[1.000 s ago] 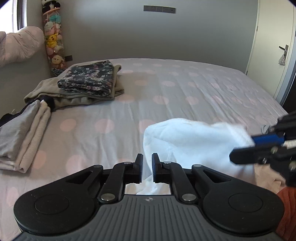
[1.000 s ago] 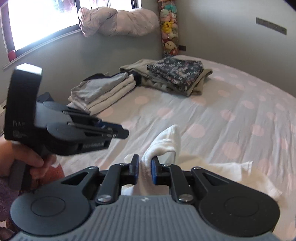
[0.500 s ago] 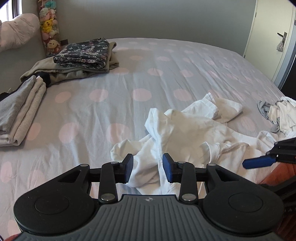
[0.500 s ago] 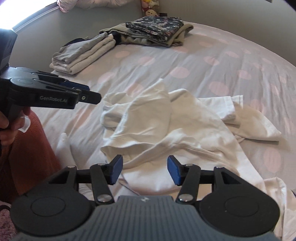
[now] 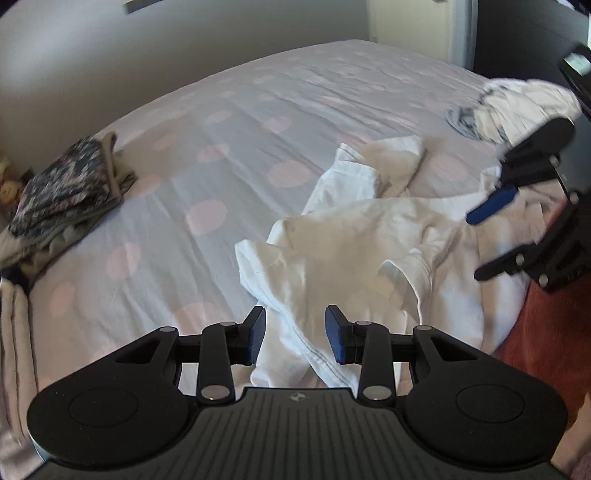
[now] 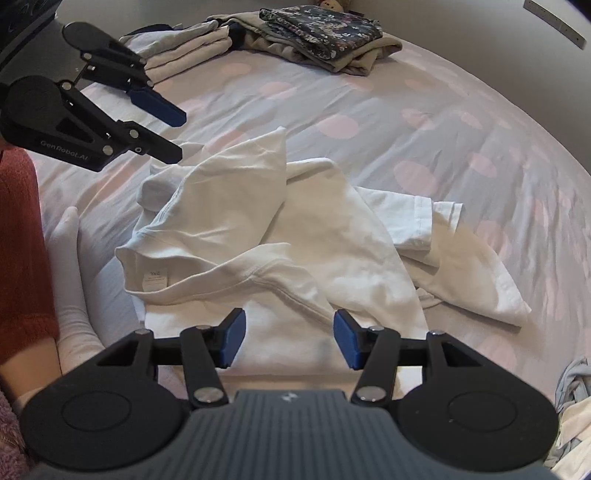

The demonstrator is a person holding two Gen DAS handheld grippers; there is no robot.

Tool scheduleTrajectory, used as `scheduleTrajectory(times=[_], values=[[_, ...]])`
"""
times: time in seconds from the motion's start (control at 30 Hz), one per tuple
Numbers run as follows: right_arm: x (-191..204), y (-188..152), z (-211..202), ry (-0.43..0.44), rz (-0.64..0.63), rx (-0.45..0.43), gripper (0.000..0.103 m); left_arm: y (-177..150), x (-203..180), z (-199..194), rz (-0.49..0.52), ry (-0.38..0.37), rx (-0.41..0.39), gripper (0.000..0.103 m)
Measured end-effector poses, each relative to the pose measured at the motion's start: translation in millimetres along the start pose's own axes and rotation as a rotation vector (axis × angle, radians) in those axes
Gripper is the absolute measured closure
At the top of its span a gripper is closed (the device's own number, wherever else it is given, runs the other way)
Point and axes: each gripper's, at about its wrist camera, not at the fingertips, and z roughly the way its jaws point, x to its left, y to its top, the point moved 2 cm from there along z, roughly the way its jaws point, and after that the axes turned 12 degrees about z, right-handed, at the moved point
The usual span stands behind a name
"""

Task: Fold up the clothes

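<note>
A white T-shirt (image 5: 354, 251) lies crumpled on the dotted bed sheet (image 5: 229, 122), its neck label (image 6: 155, 278) showing. My left gripper (image 5: 295, 339) stands open low over the shirt's near hem; a fold of cloth lies between the pads, which do not press on it. In the right wrist view the left gripper (image 6: 179, 136) hovers at the upper left of the shirt (image 6: 258, 229). My right gripper (image 6: 288, 338) is open just above the shirt's flat near part and holds nothing. The left wrist view shows the right gripper (image 5: 482, 242) open at the right edge.
Folded stacks sit at the far side: a floral garment on an olive one (image 6: 321, 27) and a grey-and-cream pile (image 6: 177, 55). A heap of unfolded clothes (image 5: 517, 107) lies to the right. A person's red garment (image 6: 18, 240) and white sock (image 6: 70, 277) are at the left.
Both grippers were shut on the lifted white shirt a second ago. They opened and let it drop onto the bed, then sank towards it; the left one rolled.
</note>
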Motion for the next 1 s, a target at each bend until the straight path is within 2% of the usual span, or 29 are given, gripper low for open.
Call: scheduleTrajectory(times=[0.2, 0.27, 0.5, 0.6, 0.8, 0.9, 1.0], values=[[-10, 4, 13, 0.04, -0.066, 0.046, 0.047, -6, -18, 12, 0.368, -0.086, -0.012, 0.069], [-11, 4, 16, 0.051, -0.087, 0.058, 0.047, -9, -24, 17, 0.483, -0.105, 0.0, 0.064], [-18, 10, 27, 0.081, -0.149, 0.107, 0.046, -25, -51, 29, 0.97, -0.142, 0.047, 0.058], [-20, 13, 32, 0.094, -0.177, 0.134, 0.047, -30, -61, 36, 1.121, -0.159, 0.055, 0.057], [-24, 17, 40, 0.106, -0.194, 0.163, 0.047, -40, -66, 48, 1.359, -0.19, 0.083, 0.057], [-25, 17, 41, 0.119, -0.183, 0.164, 0.046, -39, -65, 55, 1.39, -0.199, 0.093, 0.058], [-26, 15, 43, 0.126, -0.18, 0.163, 0.046, -33, -64, 60, 1.375, -0.213, 0.107, 0.072]])
